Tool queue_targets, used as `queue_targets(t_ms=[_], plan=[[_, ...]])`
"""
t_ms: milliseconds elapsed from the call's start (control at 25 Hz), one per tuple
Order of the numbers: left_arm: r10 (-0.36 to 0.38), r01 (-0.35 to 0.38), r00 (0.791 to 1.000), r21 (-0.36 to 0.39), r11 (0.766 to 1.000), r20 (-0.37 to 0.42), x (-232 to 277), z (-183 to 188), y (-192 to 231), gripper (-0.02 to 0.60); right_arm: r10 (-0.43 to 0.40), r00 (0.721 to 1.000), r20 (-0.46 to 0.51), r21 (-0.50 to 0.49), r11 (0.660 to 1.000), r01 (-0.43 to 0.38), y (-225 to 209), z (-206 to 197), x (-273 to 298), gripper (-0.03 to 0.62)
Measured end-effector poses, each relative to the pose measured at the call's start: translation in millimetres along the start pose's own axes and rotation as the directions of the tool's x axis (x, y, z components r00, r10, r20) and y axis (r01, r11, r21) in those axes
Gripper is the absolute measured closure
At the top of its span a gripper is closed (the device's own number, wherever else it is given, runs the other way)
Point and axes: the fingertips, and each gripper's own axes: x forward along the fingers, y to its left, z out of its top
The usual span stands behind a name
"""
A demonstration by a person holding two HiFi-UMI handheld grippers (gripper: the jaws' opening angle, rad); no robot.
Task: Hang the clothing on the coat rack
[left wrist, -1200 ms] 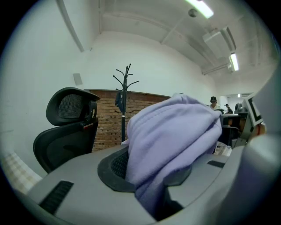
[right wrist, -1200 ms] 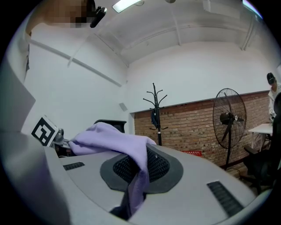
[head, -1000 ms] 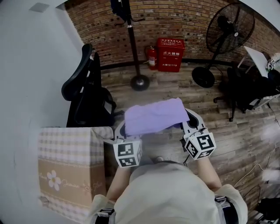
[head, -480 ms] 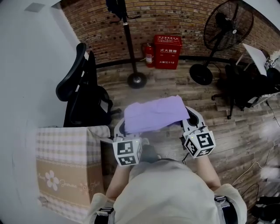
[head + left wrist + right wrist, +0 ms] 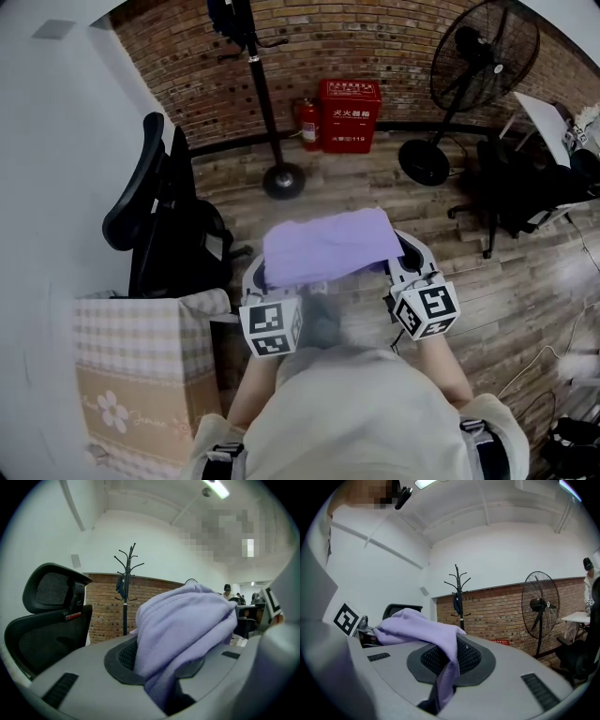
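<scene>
Lavender fleece garment (image 5: 326, 246) held up between two claws, well short of the coat rack (image 5: 262, 94).
Left claw (image 5: 255, 279) clenched on a thick bunched fold at one end; right claw (image 5: 410, 258) pinched almost closed on a thin edge at the other. Cloth draped over both sets of jaws, above the plank floor (image 5: 487, 281). Rack upright ahead by the brick wall (image 5: 375, 37), dark item (image 5: 225, 14) on a hook; office chair (image 5: 155, 216) left, pedestal fan (image 5: 483, 56) right.

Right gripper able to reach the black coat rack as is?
Probably not yet. The black coat rack stands off by the brick wall, beyond the right gripper, which is shut on the purple fleece garment. The wooden floor between looks clear.
</scene>
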Motion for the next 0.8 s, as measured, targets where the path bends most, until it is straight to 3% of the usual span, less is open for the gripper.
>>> queue_targets(t_ms=[800], plan=[[-0.014,0.014,1.0,-0.007,1.0,0.025,175.1,69.7,52.9,0.476,-0.028,0.999,0.026,0.0,1.0,0.028,-79.0,32.7,169.0,0.577]])
